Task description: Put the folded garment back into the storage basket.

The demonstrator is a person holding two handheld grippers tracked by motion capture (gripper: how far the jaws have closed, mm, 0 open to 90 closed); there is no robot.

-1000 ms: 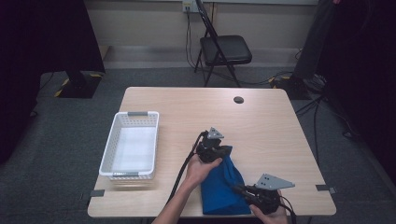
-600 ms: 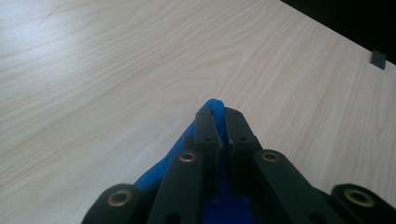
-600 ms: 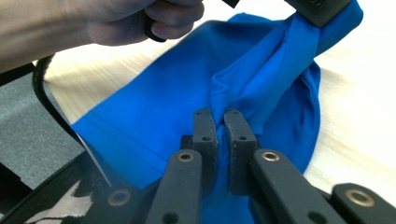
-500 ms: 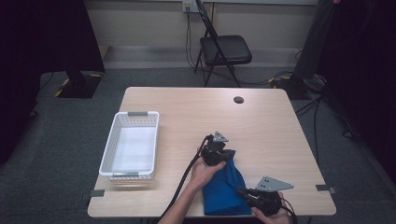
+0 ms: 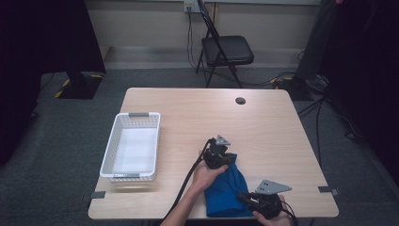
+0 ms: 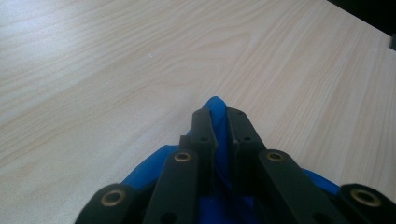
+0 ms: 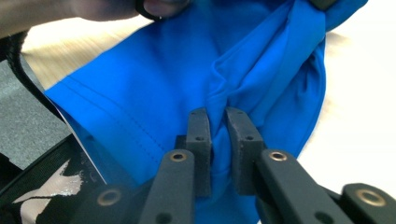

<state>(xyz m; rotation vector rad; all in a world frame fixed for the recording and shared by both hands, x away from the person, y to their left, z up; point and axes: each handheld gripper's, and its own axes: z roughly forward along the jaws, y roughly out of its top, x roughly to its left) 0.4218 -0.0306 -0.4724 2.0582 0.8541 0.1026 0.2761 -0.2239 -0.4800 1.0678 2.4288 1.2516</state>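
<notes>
Soft creased blue cloth (image 5: 226,190) on pale woodgrain table (image 5: 263,122), left gripper (image 6: 218,120) and right gripper (image 7: 218,122) both pinching it

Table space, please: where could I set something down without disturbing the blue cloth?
Bare wood spans the table's far half around the black disc, and between the white basket and blue cloth. The near right, with both grippers, is crowded.

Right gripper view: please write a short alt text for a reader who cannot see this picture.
The right gripper pinches a bunched fold of a blue cloth between its two black jaws. The cloth spreads over a light wooden table, its stitched hem on the left, and part of a hand shows at the top edge.
</notes>
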